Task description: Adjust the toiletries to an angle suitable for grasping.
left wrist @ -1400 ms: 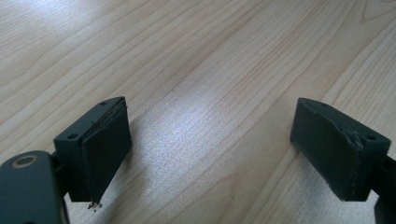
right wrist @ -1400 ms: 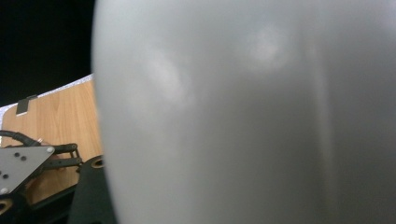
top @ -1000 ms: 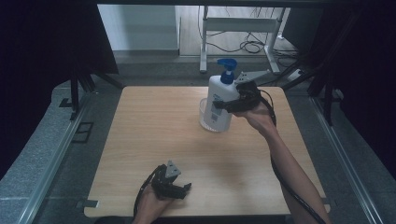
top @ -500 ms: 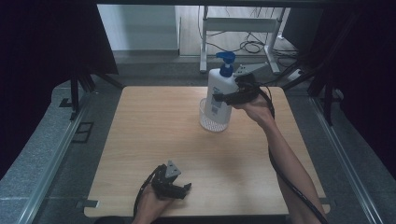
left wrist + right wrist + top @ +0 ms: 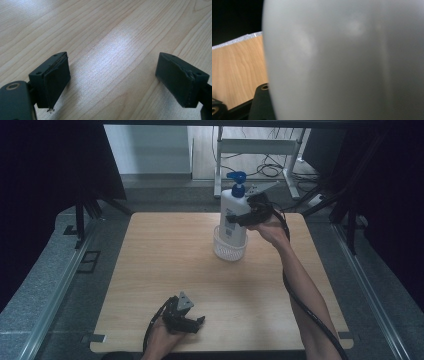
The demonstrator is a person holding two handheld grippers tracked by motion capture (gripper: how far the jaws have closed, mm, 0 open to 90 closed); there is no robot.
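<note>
A white pump bottle [image 5: 231, 215] with a blue pump head stands upright with its base inside a small white mesh basket [image 5: 230, 250] at the far middle of the wooden table [image 5: 165, 265]. My right gripper [image 5: 239, 218] is shut on the bottle's body from the right; in the right gripper view the bottle's pale wall [image 5: 347, 60] is pressed up close. My left gripper [image 5: 192, 325] lies near the table's front edge, open, with bare wood between its pads [image 5: 56, 80].
Past the table's far edge stand a white metal frame [image 5: 255, 147] and loose cables on the floor. Grey rails run along both sides of the table. Dark curtains hang at the left and right.
The right gripper has lifted the bottle upward, so more of it stands above the basket rim. The left gripper has stayed put.
</note>
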